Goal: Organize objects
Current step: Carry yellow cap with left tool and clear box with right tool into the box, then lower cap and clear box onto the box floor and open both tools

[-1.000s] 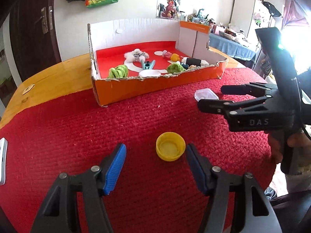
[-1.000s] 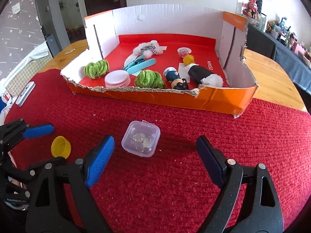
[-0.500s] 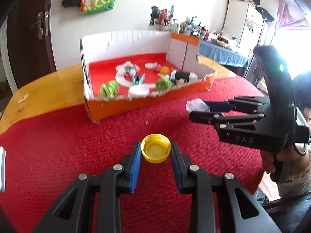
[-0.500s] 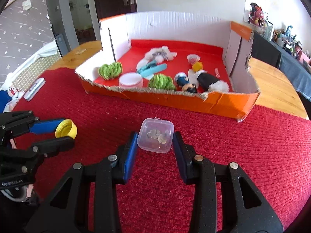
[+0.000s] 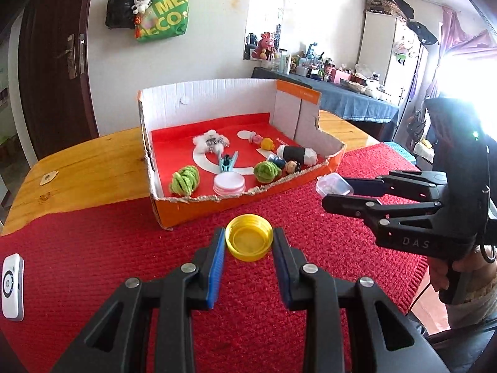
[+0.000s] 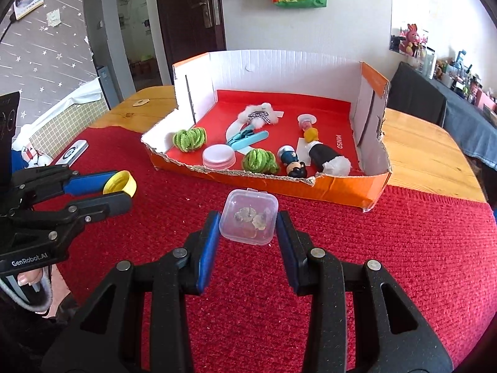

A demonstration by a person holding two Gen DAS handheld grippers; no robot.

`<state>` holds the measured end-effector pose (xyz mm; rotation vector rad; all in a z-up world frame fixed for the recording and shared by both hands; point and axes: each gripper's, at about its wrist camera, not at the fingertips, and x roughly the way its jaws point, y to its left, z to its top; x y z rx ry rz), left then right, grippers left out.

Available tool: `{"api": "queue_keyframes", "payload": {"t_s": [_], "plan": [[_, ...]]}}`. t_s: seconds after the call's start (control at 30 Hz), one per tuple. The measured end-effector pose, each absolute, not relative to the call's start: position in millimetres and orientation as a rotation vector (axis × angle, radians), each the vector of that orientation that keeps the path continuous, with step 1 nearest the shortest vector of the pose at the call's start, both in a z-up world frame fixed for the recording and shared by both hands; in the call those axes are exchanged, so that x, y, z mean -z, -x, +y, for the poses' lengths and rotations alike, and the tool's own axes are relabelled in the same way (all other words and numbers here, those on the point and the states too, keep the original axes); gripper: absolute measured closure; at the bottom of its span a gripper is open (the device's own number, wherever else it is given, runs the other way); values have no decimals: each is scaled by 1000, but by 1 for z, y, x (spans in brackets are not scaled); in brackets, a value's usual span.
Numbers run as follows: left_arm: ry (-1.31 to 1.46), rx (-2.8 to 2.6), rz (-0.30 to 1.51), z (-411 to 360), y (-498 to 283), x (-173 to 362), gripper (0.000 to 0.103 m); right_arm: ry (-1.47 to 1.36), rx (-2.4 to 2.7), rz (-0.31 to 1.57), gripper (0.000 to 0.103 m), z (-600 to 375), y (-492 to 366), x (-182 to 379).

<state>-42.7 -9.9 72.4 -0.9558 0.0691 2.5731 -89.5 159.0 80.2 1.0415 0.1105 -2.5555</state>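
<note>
Box: the cardboard box (image 6: 341, 186) with the torn low front wall is best entered over that wall.
Left gripper (image 5: 248, 242): clamped on the yellow cap (image 5: 249, 241), kept level above the red cloth (image 5: 93, 248).
Right gripper (image 6: 247, 227): closed on the clear case (image 6: 248, 223); squeeze is held steady.

The white remote-like device (image 5: 11, 286) at the left edge of the left wrist view is cut by the frame edge. At the right edge the window glare (image 5: 466, 71) washes out all detail. The clutter on the far counter (image 5: 313, 65), upper centre-right, is too small to identify. In the right wrist view, the contents of the small clear plastic box (image 6: 248, 221) at centre are blurred, pale bits only. At lower left, the person's hand (image 6: 46, 283) is mostly hidden behind the gripper body.
</note>
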Motion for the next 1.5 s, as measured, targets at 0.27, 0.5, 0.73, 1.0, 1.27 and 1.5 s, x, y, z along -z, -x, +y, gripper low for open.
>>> {"api": "queue_keyframes", "payload": {"t_s": [0.27,0.5,0.73,1.0,1.27,1.5], "plan": [[924,-2594,69,-8,67,-92,72,-1005,2536,102,68,158,104,-100],[949,-2602,97,-6,113,-101,72,-1017,2528,107,67,157,146,-112],[1027,-2573,147,-4,164,-98,72,-1108,2476,163,67,149,198,-104],[1159,-2500,224,-4,205,-80,72,-1256,2367,235,67,143,244,-80],[1269,-2450,290,-1,227,-60,72,-1359,2289,319,67,137,259,-62],[1309,-2431,299,-2,235,-52,72,-1401,2248,351,67,134,264,-62]]}}
